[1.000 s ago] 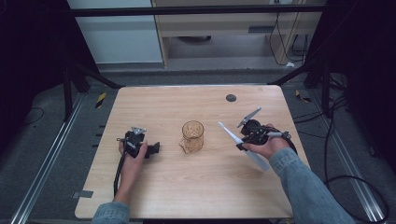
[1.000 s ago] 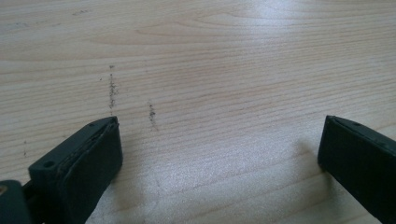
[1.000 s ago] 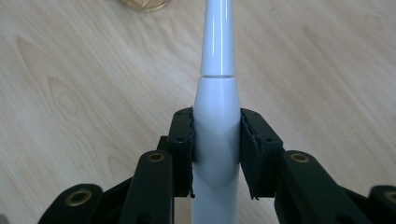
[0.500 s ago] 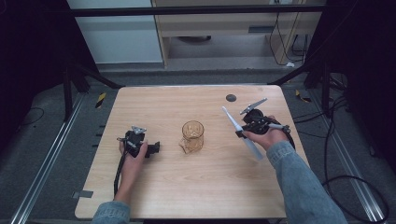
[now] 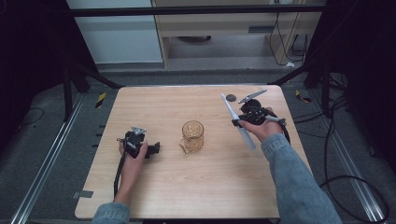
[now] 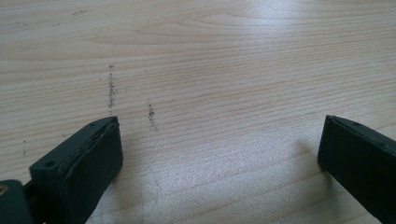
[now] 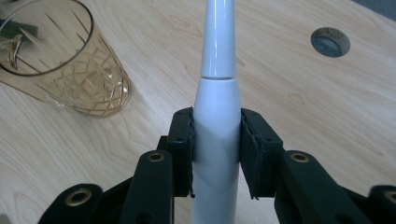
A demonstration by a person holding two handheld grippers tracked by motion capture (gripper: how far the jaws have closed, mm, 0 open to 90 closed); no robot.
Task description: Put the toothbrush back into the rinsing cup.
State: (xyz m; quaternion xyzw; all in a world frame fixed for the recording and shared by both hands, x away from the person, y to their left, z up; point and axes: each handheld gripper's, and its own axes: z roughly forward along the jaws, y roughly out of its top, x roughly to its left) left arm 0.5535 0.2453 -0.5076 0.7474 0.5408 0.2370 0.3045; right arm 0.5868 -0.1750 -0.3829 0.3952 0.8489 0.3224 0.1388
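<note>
A long white tapered rod (image 5: 238, 122) is clamped between the jaws of my right gripper (image 5: 243, 119), above the right part of the wooden table (image 5: 154, 186). In the right gripper view the rod (image 7: 219, 46) runs up from my right gripper (image 7: 215, 126), its tip out of frame. An amber cut-glass tumbler (image 5: 192, 135) stands upright mid-table, to the left of the rod; it appears at the upper left (image 7: 60, 70) of that view. My left gripper (image 5: 137, 144) rests on the table left of the tumbler. Seen from its own camera, my left gripper (image 6: 219, 144) is wide open over bare wood.
A round dark grommet hole (image 5: 230, 97) sits in the tabletop near the rod's far end, also seen as a hole (image 7: 330, 41) beyond the jaws. Metal frame rails and cables lie on the floor around the table.
My right gripper has carried the white rod away from me toward the table's far right, and the rod's far end now reaches the grommet hole. The left gripper and the tumbler have stayed put.
</note>
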